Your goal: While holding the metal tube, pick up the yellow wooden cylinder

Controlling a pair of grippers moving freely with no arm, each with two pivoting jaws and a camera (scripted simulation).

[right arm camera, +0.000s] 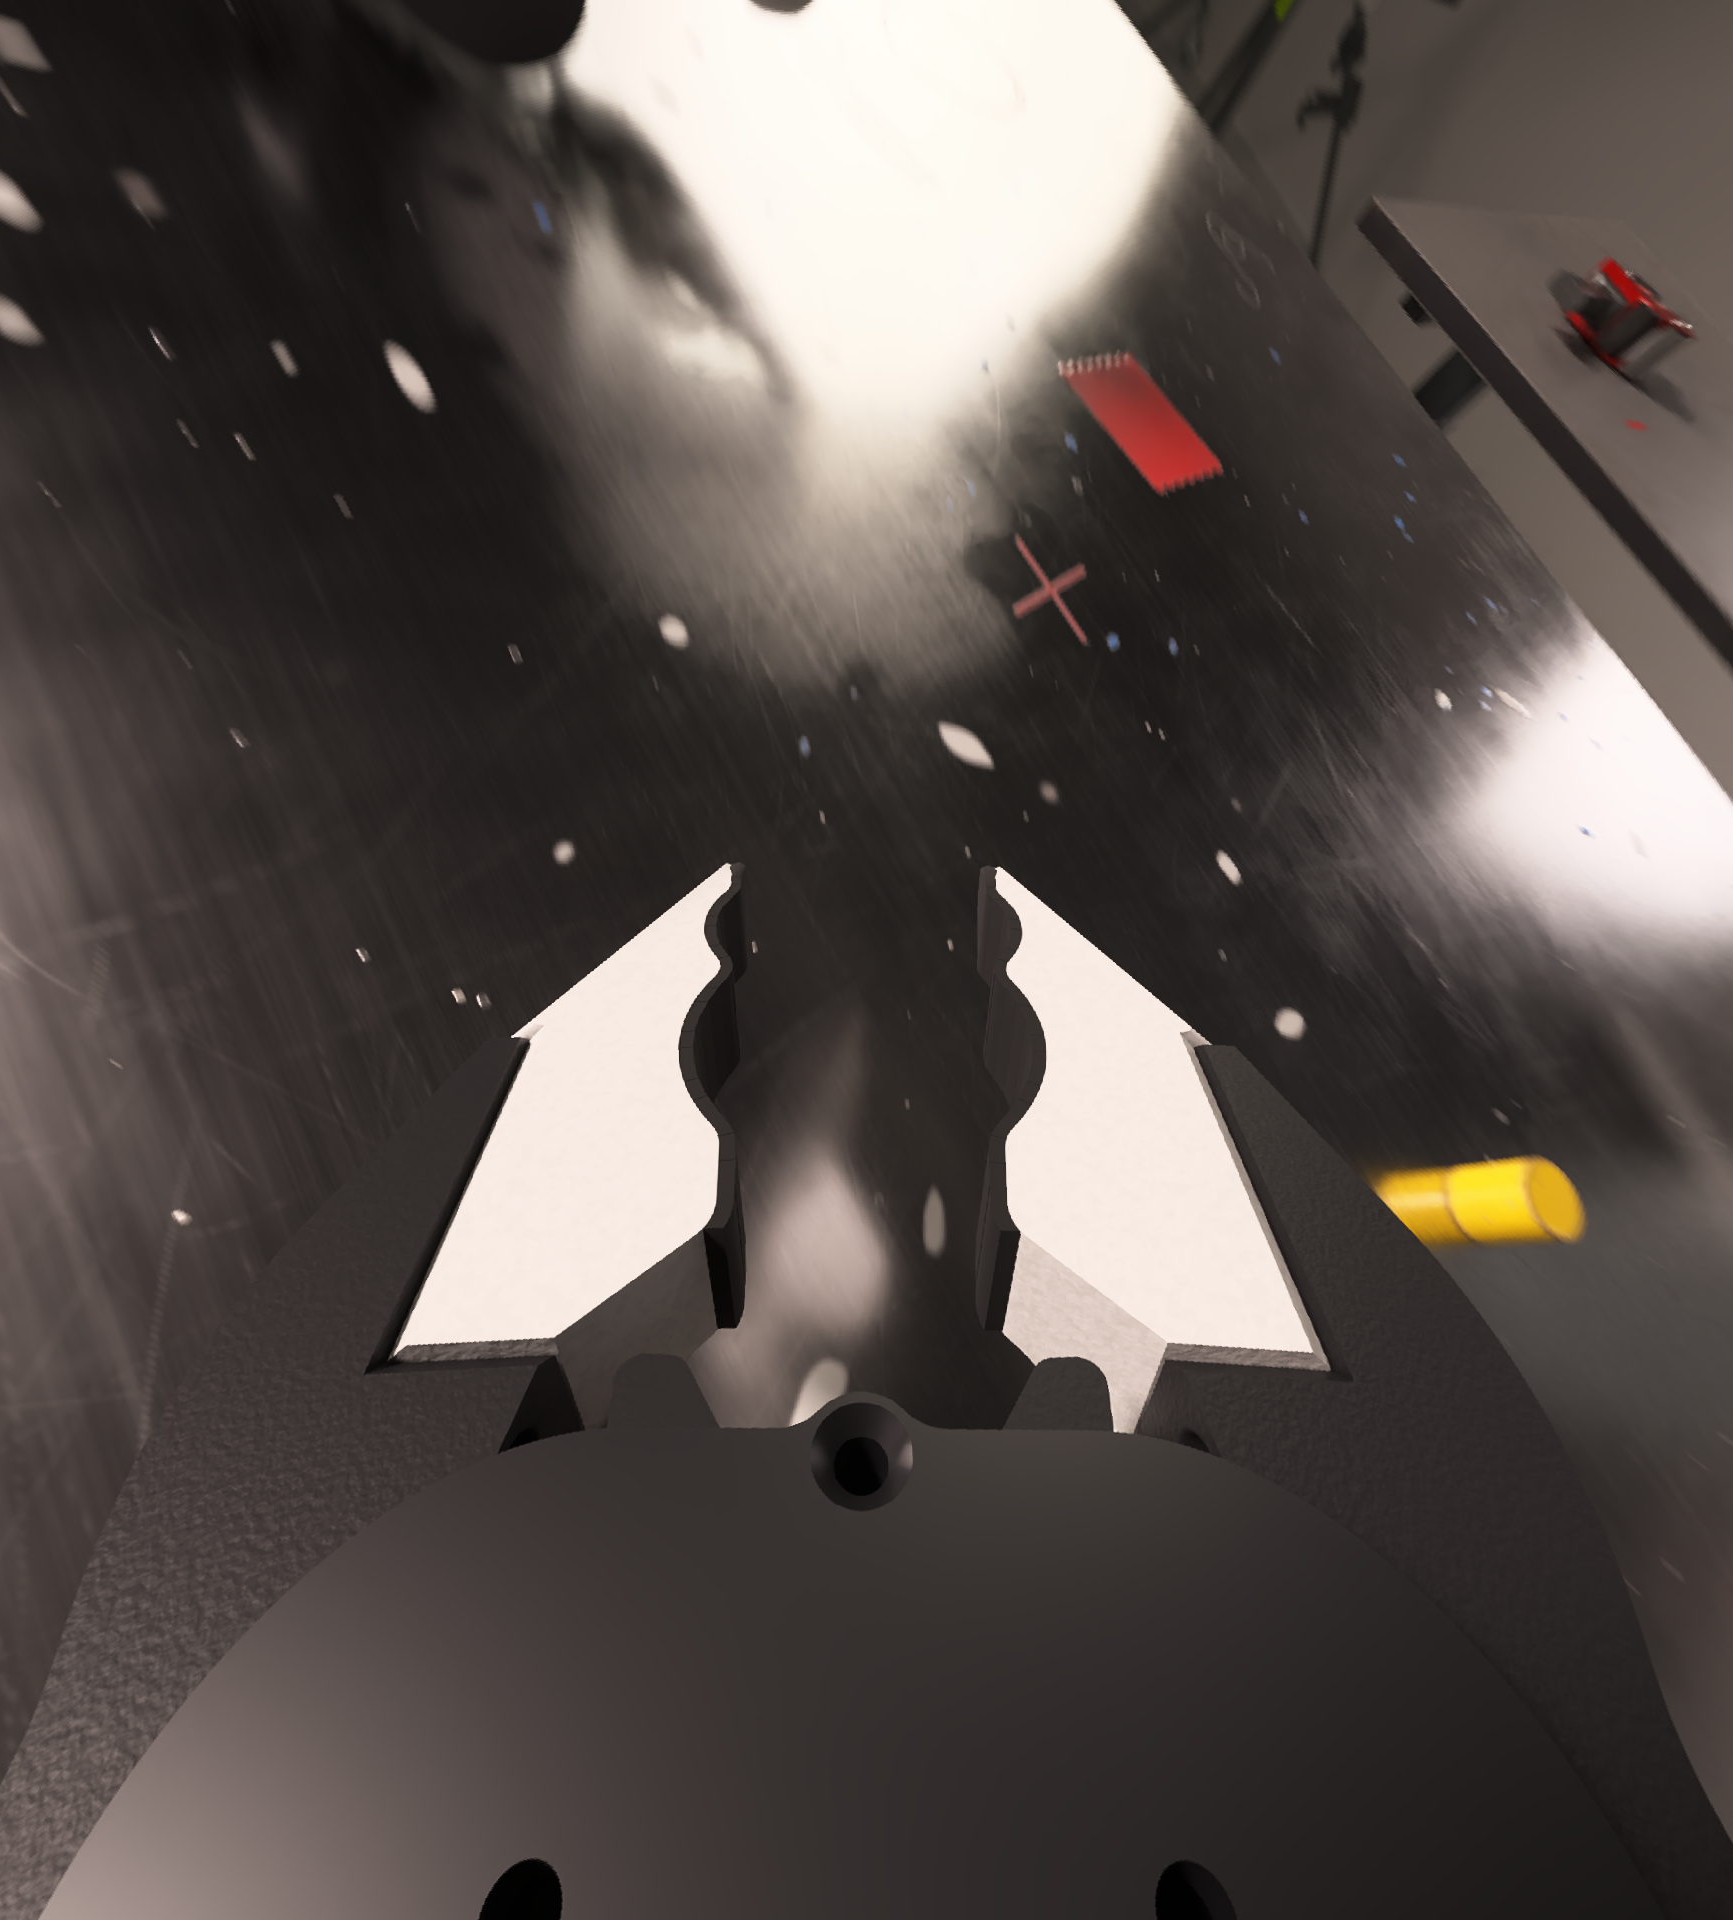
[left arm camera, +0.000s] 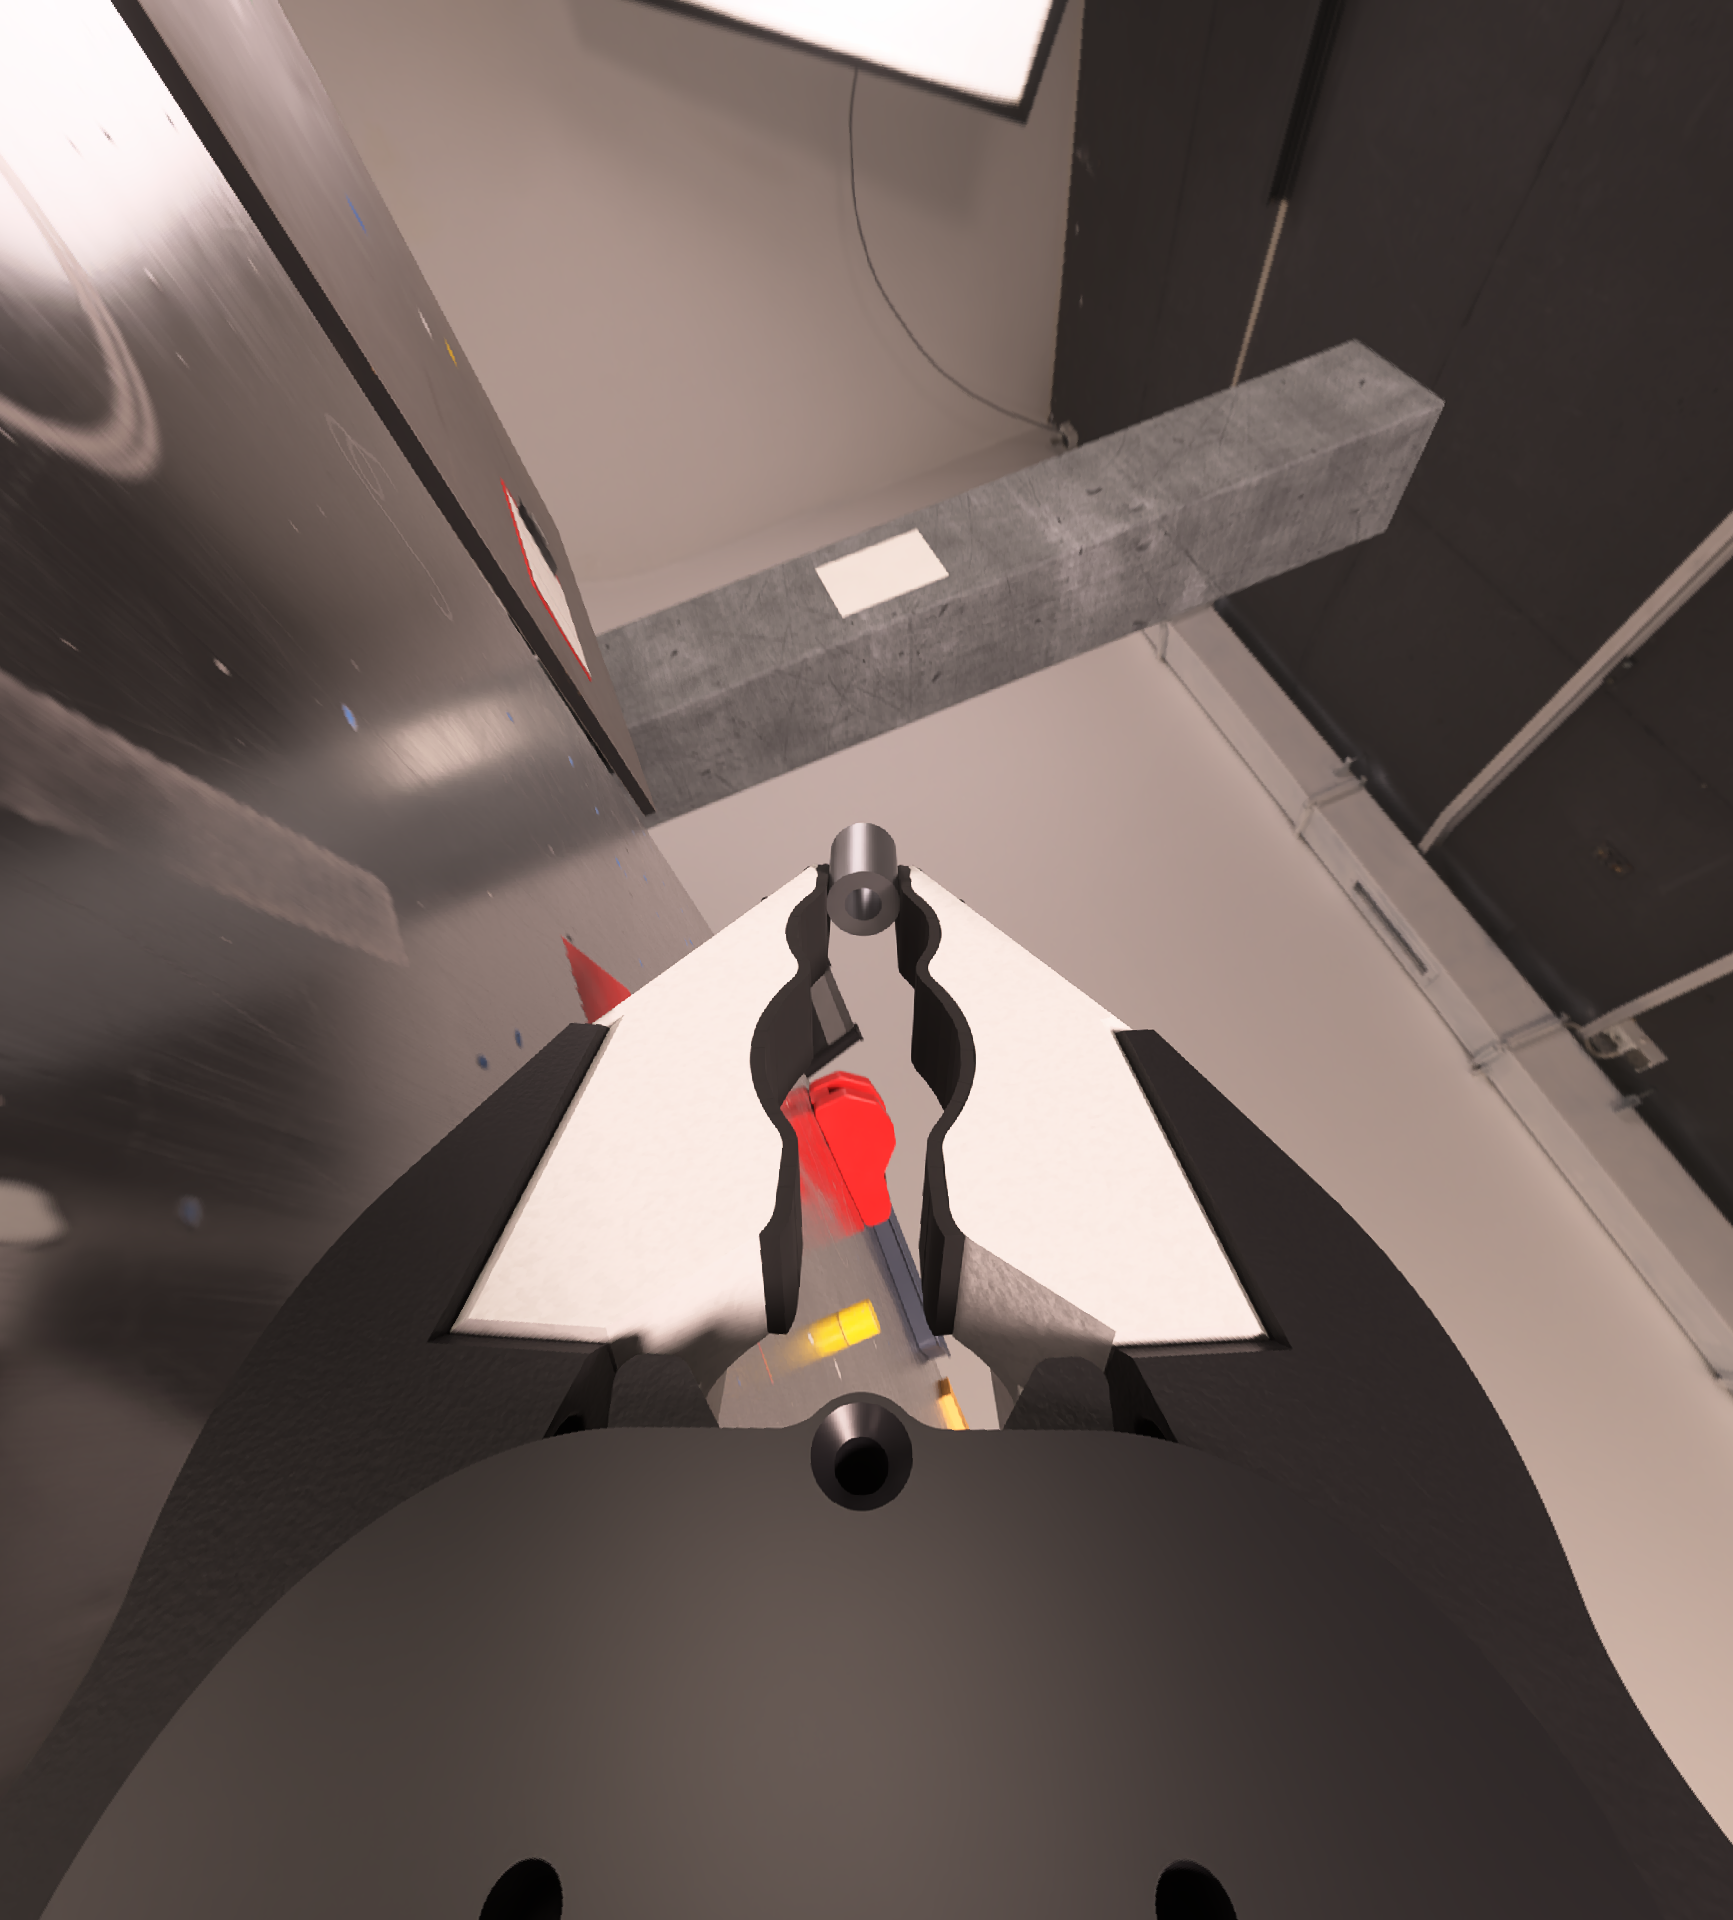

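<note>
Right wrist view: right claw (right arm camera: pixel 862 883) gapes empty, yellow wooden cylinder (right arm camera: pixel 1496 1199) lying off its right side

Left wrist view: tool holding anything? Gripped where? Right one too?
The left tool is shut on the metal tube, pinched at its fingertips across the tube's side wall. The right tool is open and empty.

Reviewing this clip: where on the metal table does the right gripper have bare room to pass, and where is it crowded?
Bare metal table lies straight ahead of the open right gripper and to its left. Rightward it is busier: the yellow wooden cylinder lies beside the right finger, and farther off are a red patch and a pink cross mark. The left gripper holds the metal tube.
</note>
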